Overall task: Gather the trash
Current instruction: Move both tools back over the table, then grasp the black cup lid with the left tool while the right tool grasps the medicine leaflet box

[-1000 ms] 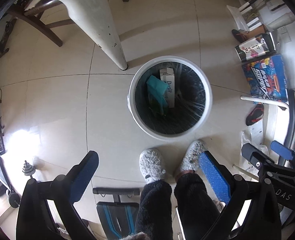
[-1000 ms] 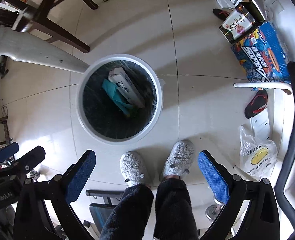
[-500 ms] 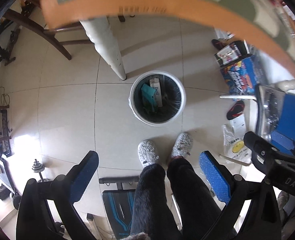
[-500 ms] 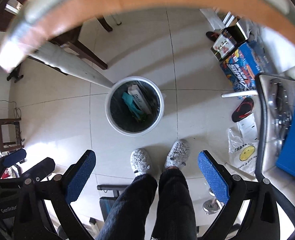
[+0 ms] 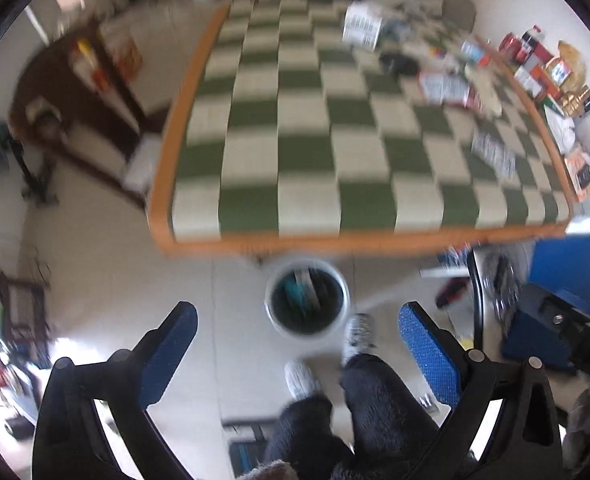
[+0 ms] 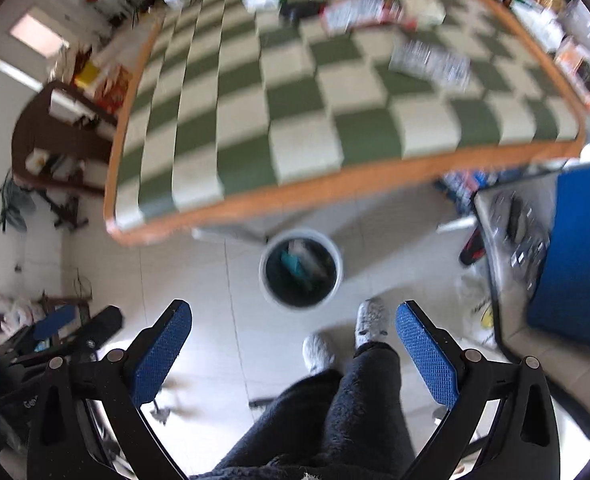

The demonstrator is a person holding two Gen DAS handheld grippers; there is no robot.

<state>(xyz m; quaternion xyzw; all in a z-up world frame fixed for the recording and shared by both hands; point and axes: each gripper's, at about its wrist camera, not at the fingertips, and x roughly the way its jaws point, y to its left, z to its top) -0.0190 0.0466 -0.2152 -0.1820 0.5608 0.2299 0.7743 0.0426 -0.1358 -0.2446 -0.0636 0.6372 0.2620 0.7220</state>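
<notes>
1. Far left: dark wooden shelving [image 6: 59,120] against the wall, contents blurred.
2. Left gripper [image 5: 295,354]: jaws spread wide, nothing between the blue pads; hovering high over the tiled floor [image 5: 107,280].
3. Centre: white trash bin [image 5: 307,306] on the floor just beyond the near table edge, holding a teal item [image 6: 291,262] and a pale box (details smeared).
4. Near centre: grey slippers [image 6: 371,320] just beside the bin.
5. Above: green-and-white checked table [image 6: 295,92], orange-rimmed, with packages [image 6: 429,62] scattered along the far and right sides.
6. Right gripper [image 6: 293,350]: jaws likewise parted, empty.
7. Far right: blue panel [image 6: 583,248].
</notes>
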